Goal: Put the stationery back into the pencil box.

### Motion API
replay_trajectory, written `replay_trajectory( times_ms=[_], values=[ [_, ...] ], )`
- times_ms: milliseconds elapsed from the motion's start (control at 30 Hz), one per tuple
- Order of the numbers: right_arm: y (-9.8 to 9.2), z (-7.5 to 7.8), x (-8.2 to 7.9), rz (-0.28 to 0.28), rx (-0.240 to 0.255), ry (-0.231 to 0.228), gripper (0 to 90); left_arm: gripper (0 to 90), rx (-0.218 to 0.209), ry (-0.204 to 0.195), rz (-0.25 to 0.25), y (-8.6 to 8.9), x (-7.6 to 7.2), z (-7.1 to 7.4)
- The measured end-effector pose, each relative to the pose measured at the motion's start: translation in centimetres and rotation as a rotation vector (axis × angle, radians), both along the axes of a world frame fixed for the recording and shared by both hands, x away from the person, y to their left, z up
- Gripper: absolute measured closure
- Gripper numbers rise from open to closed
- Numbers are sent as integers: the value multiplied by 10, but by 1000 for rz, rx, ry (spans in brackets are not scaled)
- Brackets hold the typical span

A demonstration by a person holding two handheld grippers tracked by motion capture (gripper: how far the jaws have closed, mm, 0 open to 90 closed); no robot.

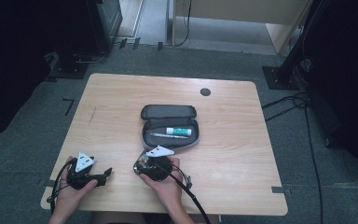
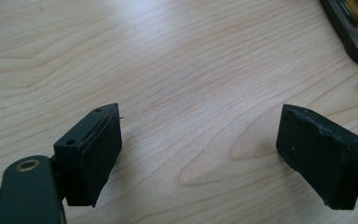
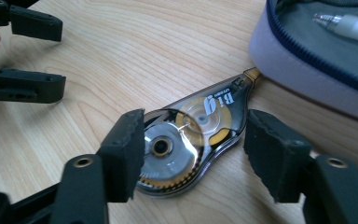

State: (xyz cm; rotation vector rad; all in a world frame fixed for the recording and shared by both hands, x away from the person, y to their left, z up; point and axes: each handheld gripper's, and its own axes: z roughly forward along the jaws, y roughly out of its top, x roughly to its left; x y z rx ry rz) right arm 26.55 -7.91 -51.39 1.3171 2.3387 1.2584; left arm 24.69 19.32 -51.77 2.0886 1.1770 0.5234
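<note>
In the high view your right gripper [image 1: 145, 164] and its grey plate cover most of the correction tape dispenser [image 1: 140, 165], so you see just a dark sliver of it at the gripper's left edge. The right gripper view gives it clearly: the correction tape dispenser [image 3: 191, 140] lies flat on the table [image 3: 121, 46], clear-cased with gold and silver wheels inside, its narrow tip touching or just short of the pencil case [image 3: 307, 74]; which of the two you cannot tell. The case is cut off at that view's right edge, and the pen [image 3: 349, 25] in it runs out of the picture.

From above, the pencil case [image 1: 169, 142] sits open near the table's middle, lid folded back, holding a pen [image 1: 165, 136] and a small white-and-green tube [image 1: 177, 131] whose label is too small to read. A dark round spot [image 1: 205, 92] marks the table's far side. The case stands right behind the dispenser.

Your right gripper [image 3: 193, 156] straddles the dispenser: the left pad overlaps the casing's edge, the right pad stands clear, so it is released, not clamped. Your left gripper [image 2: 200, 154] hangs wide open over bare wood, gripping nothing, with the dispenser's corner [image 2: 354, 28] at the top right of its view.
</note>
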Motion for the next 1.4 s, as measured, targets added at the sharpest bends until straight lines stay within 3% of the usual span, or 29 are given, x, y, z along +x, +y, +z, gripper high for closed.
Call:
replay_trajectory(
  times_ms=[267,400,600,700,800,867,1000,1233,1300,1333,1400],
  values=[
    [13,1,4,-4,-21,53,201,149,4,9,-3,0,1,0],
    [21,-1,3,-11,-59,42,140,149,0,11,-2,0,1,0],
    [26,-2,0,1,-116,-1,147,149,-4,15,-2,0,1,0],
    [26,-2,-1,18,-142,-21,213,149,-6,17,-2,1,2,0],
    [23,-1,-3,55,-148,-36,375,149,-10,18,-3,1,2,0],
    [21,-1,-3,91,-152,-51,407,149,-10,17,-1,1,2,0],
    [19,-2,-4,132,-160,-64,406,149,-10,19,2,2,2,0],
    [25,-4,-3,88,-119,-47,293,149,-6,18,1,1,2,0],
    [28,-5,-4,78,-145,-73,294,149,-3,17,5,1,2,-1],
    [30,-6,-6,71,-188,-107,284,148,-2,19,9,1,2,-1],
    [30,-8,-6,65,-180,-113,266,148,-2,19,15,1,2,-1]
  ],
)
